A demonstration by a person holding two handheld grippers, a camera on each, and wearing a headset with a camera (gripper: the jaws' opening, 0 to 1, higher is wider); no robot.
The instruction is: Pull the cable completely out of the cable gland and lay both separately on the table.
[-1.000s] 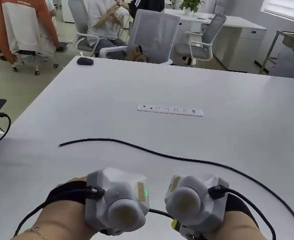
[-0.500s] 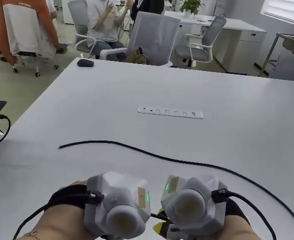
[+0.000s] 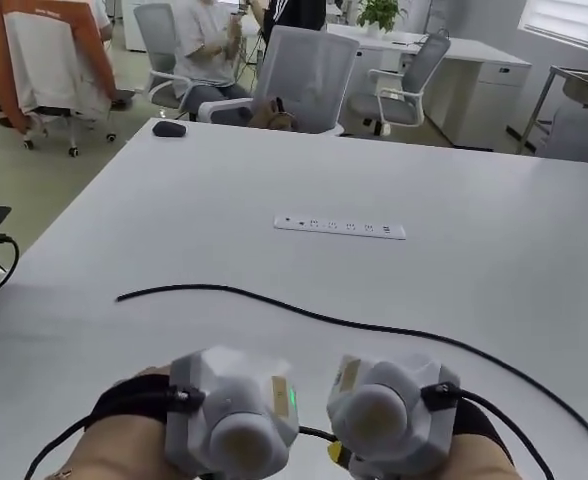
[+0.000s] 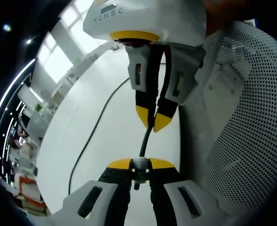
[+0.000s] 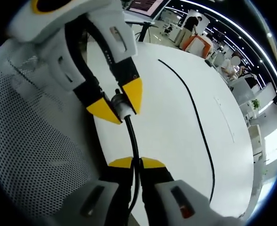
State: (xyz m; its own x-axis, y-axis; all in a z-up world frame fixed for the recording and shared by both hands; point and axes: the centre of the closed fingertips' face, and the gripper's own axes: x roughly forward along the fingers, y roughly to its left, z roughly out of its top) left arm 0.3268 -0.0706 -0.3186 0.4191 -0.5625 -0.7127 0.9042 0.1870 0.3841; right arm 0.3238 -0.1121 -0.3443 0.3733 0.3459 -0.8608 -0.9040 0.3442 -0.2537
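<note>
right now your left gripper (image 4: 139, 165) clamps the gland (image 5: 121, 105), and your right gripper (image 5: 134, 163) pinches the cable (image 5: 132, 134) just beside it. yank off-axis and the cable may slip through the jaws; its long tail could whip across the table (image 3: 454, 180).

Layout on the counter (image 3: 494, 250), referenced to the power strip (image 3: 340, 225). The strip lies flat at mid-counter. Beyond it and to its left, near the far edge, sits a mouse (image 3: 169, 128); an office chair (image 3: 309, 70) stands behind that edge. Nearer than the strip, the cable (image 3: 224, 289) runs across the counter from left to right. Nearer still, the left hand-held gripper (image 4: 138, 165) and right hand-held gripper (image 5: 134, 162) face each other, the cable gland (image 5: 121, 104) between the left one's jaws and the cable between the right one's.
</note>
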